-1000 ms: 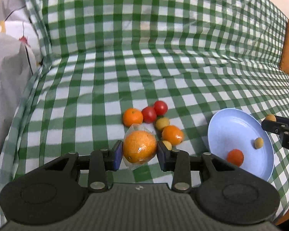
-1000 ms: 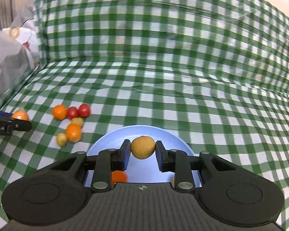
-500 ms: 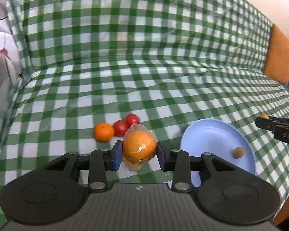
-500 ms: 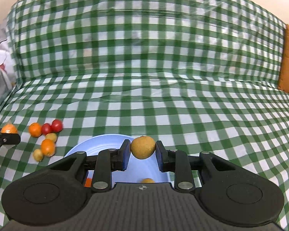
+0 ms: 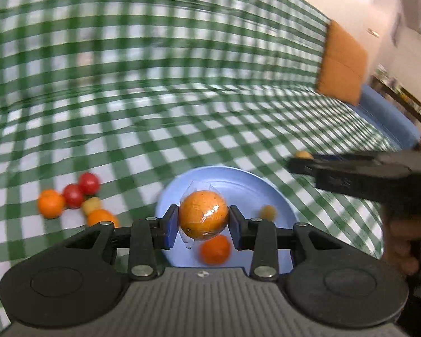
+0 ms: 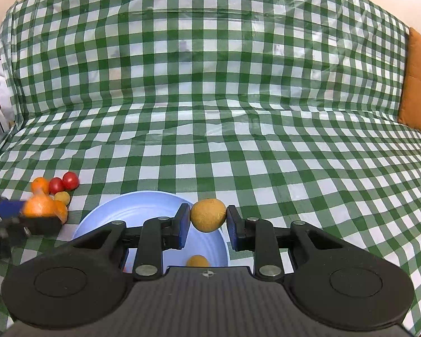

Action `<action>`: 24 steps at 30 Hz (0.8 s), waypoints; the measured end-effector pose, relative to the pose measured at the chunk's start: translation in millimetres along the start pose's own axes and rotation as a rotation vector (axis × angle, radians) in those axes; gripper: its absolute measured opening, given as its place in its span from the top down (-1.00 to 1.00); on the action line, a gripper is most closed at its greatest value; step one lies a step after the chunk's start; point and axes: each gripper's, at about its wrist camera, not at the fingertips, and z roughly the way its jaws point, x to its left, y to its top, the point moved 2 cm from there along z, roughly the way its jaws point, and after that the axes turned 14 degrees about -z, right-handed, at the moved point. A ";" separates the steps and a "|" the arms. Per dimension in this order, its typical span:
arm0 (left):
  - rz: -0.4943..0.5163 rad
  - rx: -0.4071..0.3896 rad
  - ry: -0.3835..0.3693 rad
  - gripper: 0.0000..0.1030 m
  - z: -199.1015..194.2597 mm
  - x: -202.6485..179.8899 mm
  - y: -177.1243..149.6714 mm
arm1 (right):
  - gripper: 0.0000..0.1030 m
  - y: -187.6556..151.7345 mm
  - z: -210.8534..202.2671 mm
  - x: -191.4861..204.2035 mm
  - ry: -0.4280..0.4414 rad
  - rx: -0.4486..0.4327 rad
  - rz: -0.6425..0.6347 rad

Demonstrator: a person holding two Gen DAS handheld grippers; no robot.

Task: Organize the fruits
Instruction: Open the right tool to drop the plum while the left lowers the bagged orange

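- The green-and-white checked cloth (image 6: 210, 129) covers the whole seat and backrest; an orange cushion (image 6: 418, 84) sits at its right end.
- The blue plate (image 5: 238, 179) lies on the cloth and serves as landmark for everything below.
- The left gripper (image 5: 203, 224) has its fingers clenched on a plastic-wrapped orange (image 5: 203, 217), held above the plate's near-left part.
- The right gripper (image 6: 208, 220) has its fingers clamped on a small yellow-brown fruit (image 6: 208, 214), held over the plate's far right rim.
- On the plate lie a small orange fruit (image 5: 215, 248), near the front, and a little yellowish fruit (image 5: 268, 212) to its right.
- Left of the plate, on the cloth, a cluster of loose fruit: one mandarin (image 5: 51, 203), two red tomatoes (image 5: 81, 191), a small yellow fruit (image 5: 91, 205) and another mandarin (image 5: 99, 216) nearest the plate.
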 end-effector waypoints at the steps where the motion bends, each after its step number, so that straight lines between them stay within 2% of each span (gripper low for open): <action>1: 0.020 0.001 -0.004 0.20 3.0 -4.9 -2.9 | 0.43 0.0 1.0 0.5 0.004 0.003 0.000; 4: 0.059 0.008 0.022 0.20 13.5 -12.3 -9.3 | 0.43 -0.1 2.1 3.4 0.019 0.006 -0.008; 14: 0.039 -0.034 0.071 0.20 23.3 -7.5 -1.3 | 0.43 -2.9 8.5 17.6 0.085 0.040 -0.079; 21: 0.050 -0.031 0.040 0.15 20.5 -11.1 -1.7 | 0.43 -4.5 12.3 21.3 0.105 0.062 -0.084; 22: 0.043 -0.034 0.035 0.09 19.6 -10.2 -0.6 | 0.37 -5.1 12.9 22.2 0.105 0.069 -0.087; 23: 0.034 -0.041 0.035 0.08 18.4 -9.0 0.5 | 0.20 -5.4 13.3 23.2 0.095 0.074 -0.093; 24: 0.027 -0.043 0.036 0.08 17.9 -8.0 1.5 | 0.13 -5.3 12.9 24.1 0.086 0.073 -0.097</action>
